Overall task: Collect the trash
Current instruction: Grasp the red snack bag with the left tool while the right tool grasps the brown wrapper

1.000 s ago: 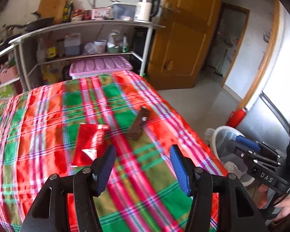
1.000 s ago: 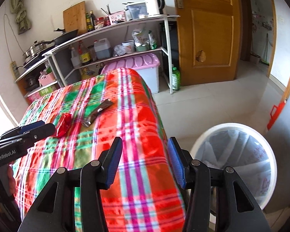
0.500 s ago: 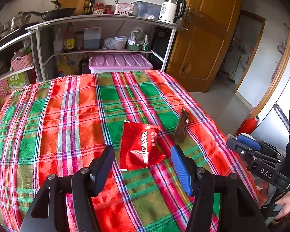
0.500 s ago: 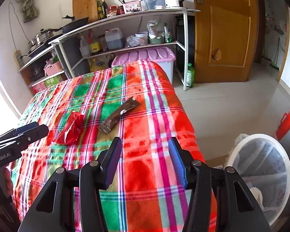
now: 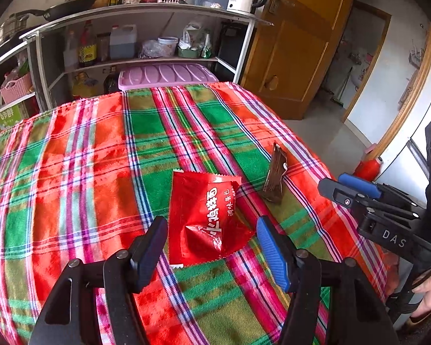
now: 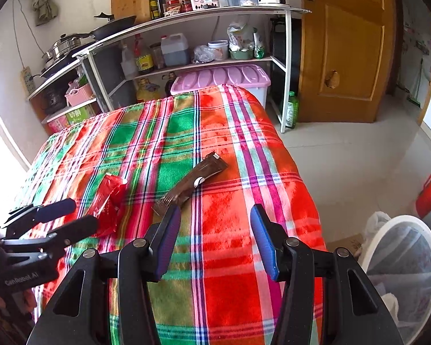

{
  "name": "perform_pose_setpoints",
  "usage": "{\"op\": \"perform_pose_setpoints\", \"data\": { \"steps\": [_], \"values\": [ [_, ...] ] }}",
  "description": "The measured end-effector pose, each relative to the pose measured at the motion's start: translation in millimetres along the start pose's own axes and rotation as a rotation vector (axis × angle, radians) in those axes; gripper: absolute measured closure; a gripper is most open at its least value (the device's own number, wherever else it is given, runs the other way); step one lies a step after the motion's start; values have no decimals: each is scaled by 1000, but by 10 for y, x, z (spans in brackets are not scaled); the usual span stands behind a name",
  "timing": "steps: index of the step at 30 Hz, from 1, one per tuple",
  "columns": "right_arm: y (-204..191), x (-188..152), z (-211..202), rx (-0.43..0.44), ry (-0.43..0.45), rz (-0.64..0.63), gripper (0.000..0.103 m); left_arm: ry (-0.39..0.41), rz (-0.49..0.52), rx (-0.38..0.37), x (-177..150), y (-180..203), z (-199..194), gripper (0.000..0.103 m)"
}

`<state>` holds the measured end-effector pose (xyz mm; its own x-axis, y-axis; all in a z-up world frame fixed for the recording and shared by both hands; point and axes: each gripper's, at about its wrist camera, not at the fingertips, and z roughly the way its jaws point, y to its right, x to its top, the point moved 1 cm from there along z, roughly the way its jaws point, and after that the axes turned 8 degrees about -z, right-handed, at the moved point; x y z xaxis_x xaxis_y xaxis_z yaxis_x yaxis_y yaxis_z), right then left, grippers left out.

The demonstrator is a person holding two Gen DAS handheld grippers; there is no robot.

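On the worktop covered by a red, green and pink plaid cloth (image 5: 106,155) lie two bits of litter. A crumpled, shiny red foil sachet with white lettering (image 5: 208,215) sits flat on the cloth, and the left tongs (image 5: 212,247) hover right over its near edge, spread wide, with nothing gripped; the sachet shows between the two blue-padded fingers (image 5: 268,251). Just beside it, toward the worktop's right edge, is a long, flat brown snack wrapper (image 5: 275,178), lying apart from the sachet without touching it.

From the right-hand camera the same brown wrapper (image 6: 191,182) runs slantwise across the cloth, its near end just in front of the left finger of the right tongs (image 6: 214,240), which also stand wide and carry nothing. The red sachet (image 6: 107,201) lies further left, close to the other tool's tips. Down on the floor off the worktop's right side stands a round white bin lined with a clear bag (image 6: 402,261).
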<state>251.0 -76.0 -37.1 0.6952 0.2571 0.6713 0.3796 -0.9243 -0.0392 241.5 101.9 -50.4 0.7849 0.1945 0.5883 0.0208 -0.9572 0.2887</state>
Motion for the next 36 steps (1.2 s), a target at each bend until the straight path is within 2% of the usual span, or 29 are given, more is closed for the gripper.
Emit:
{"op": "perform_pose_setpoints", "data": {
  "steps": [7,9,14,15,24,31,36],
  "values": [
    [7,64,112,9,-14,6,52,-7,4,34,19,-15,131,39],
    [7,80,142,27,-13,13,52,-19,1,49,36,-31,191,52],
    [-48,136,224,36,-24,-1,52,-17,9,30,42,-23,202,68],
    [-65,150,239,40,-24,-6,52,-18,8,22,41,-23,201,76],
    [-156,208,437,48,-61,-13,52,-4,-4,23,52,-89,168,86],
    [-194,253,584,25,-94,-14,52,2,-16,23,39,-125,150,86],
    [-205,252,610,9,-86,-31,52,0,-17,20,42,-131,154,87]
  ]
}}
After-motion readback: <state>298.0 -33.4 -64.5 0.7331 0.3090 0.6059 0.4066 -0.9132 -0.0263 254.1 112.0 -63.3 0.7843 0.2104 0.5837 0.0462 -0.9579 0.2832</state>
